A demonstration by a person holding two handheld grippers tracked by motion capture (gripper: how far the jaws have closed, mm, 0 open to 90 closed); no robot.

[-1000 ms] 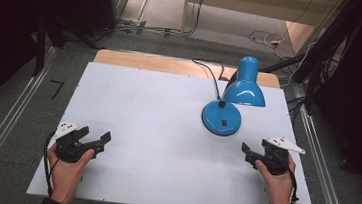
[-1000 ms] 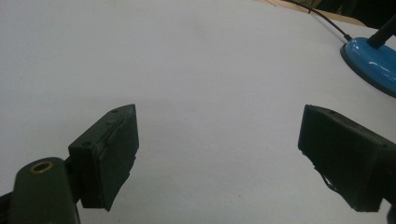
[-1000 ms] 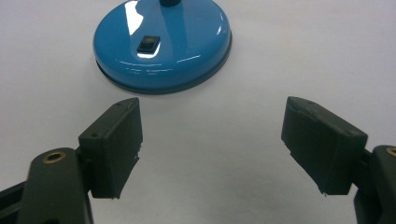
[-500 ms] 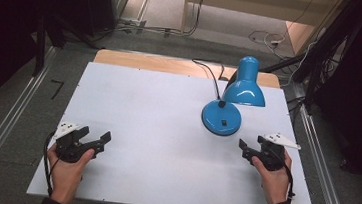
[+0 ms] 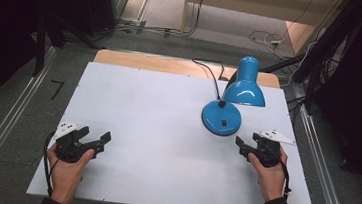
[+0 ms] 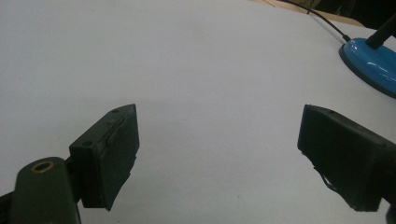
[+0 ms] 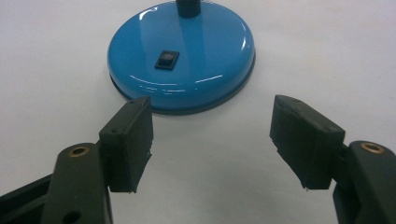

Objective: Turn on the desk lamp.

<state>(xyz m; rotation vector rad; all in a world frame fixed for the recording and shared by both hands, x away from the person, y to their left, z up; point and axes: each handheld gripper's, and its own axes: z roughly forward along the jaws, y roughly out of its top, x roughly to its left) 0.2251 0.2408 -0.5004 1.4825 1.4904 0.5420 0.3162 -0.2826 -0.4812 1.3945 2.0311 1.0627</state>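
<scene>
Fingers [image 7: 130, 144] of my right gripper [image 7: 212, 140]: parted, just been closing, nothing between them, aimed at the blue lamp base [image 7: 182, 56] and its black switch [image 7: 166, 59] just ahead. Left gripper [image 6: 219, 154]: fingers wide apart, empty, over bare white desk [image 5: 157, 115]. Lamp stands right of centre.
</scene>
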